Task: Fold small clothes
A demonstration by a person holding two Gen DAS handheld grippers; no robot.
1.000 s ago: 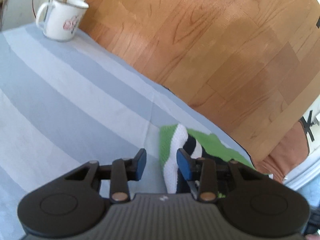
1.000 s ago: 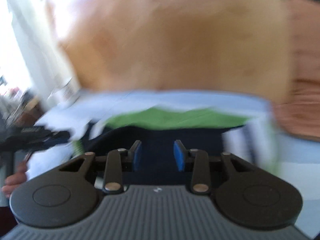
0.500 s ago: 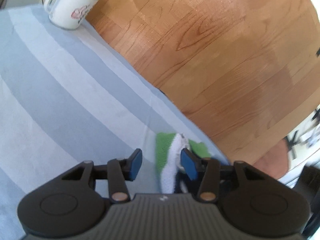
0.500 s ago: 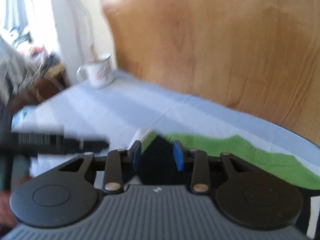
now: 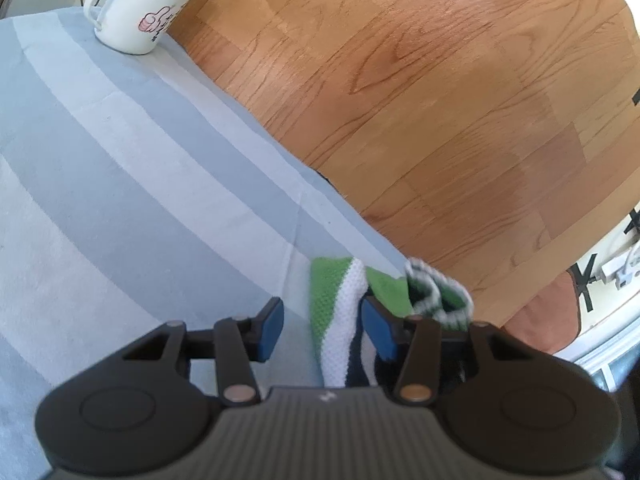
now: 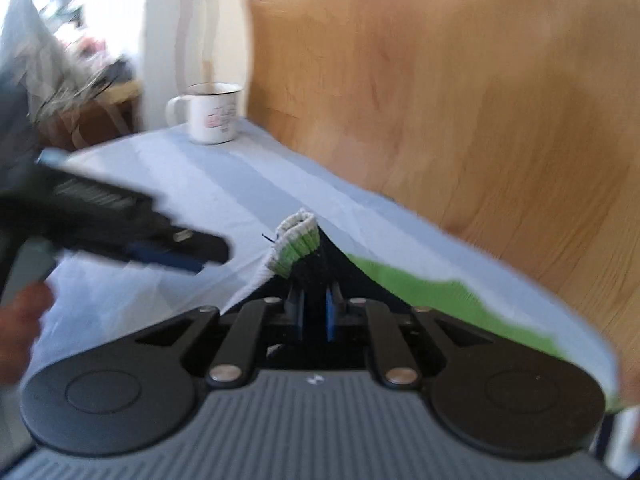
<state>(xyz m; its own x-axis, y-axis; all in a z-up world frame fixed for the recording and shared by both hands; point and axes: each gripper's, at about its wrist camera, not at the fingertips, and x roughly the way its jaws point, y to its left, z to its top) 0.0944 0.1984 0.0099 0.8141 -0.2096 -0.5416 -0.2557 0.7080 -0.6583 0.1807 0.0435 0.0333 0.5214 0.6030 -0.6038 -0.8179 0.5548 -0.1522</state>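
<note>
The small knit garment (image 6: 420,284), green, white and dark striped, lies on the striped blue cloth (image 5: 120,168) that covers the tabletop, close to the edge nearest the wood floor (image 5: 420,80). One ribbed corner of it (image 6: 298,236) stands up in a peak because the right tongs (image 6: 314,312) have just been closing and now pinch the dark fabric between their blue pads; held this way, that corner looks ready to be carried across for a fold.

The left tongs (image 5: 322,330) are spread, with a white and green band of the garment (image 5: 338,320) lying between the pads and neither pad pressing on it (probably lining up to take a second corner, so the piece stays square when lifted). In the right wrist view the left tongs reach in from the left, with part of a hand (image 6: 20,320) behind them.

A white enamel mug (image 5: 140,8) stands at the far corner of the tabletop, well apart from the garment. Nothing lies on the open cloth between the two, so a fold toward the middle seems unobstructed; the near table edge is the risk.
</note>
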